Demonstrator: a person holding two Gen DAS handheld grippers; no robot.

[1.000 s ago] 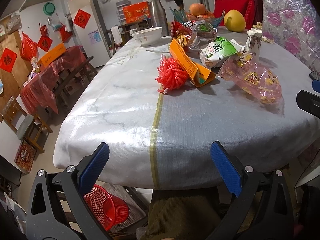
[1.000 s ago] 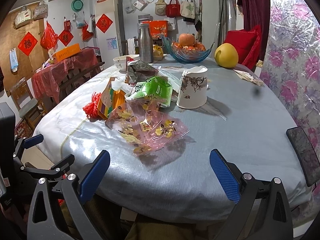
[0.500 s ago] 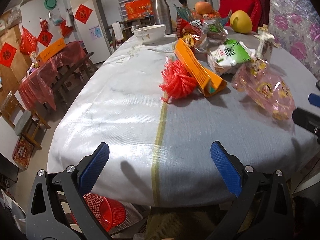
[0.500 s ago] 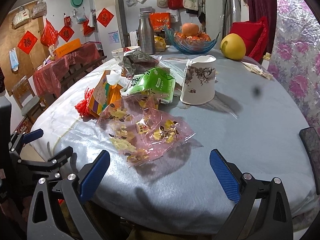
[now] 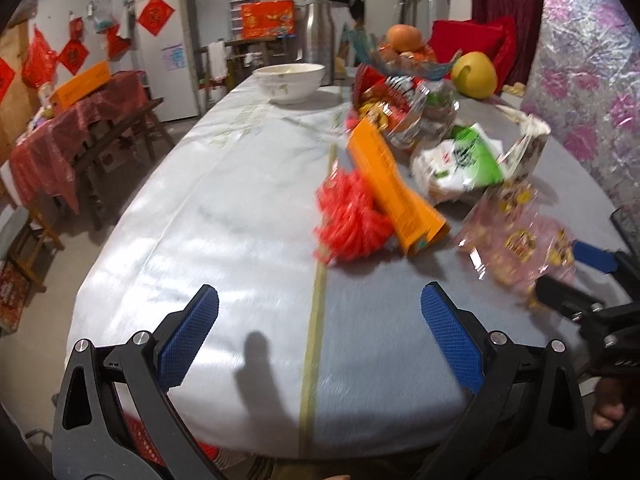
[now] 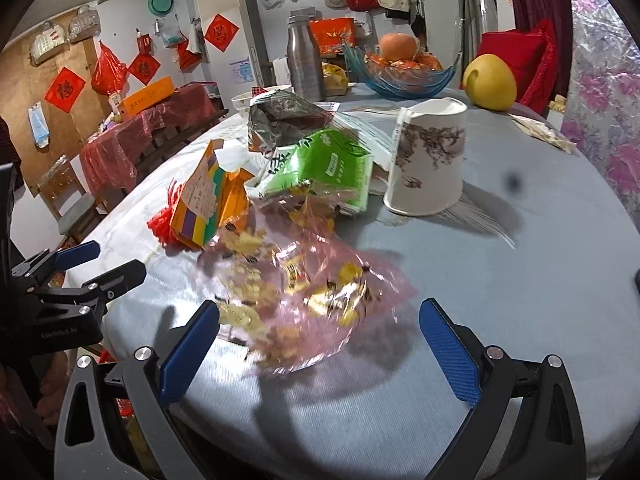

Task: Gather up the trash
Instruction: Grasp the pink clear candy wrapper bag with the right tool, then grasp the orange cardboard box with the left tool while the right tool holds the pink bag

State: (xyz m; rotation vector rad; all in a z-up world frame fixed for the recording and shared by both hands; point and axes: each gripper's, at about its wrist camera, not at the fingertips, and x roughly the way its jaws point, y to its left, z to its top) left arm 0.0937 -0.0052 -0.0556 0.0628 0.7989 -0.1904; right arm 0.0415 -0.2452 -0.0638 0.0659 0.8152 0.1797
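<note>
Trash: crinkly pink wrapper (image 6: pixel 304 300), red mesh (image 5: pixel 352 220), orange carton (image 5: pixel 394 188).

The left claw (image 5: pixel 318 332) fills the bottom of its own view, its two blue-padded fingers (image 5: pixel 188 336) spread wide with nothing between them. The right claw (image 6: pixel 318 340) sits likewise at the bottom of its view, fingers (image 6: pixel 450 350) wide apart and empty. Each shows in the other's camera: the left claw (image 6: pixel 96 264) at the left edge, the right claw (image 5: pixel 576 276) at the right edge. Part of a hand (image 5: pixel 606 412) shows at the lower right of the left view.
</note>
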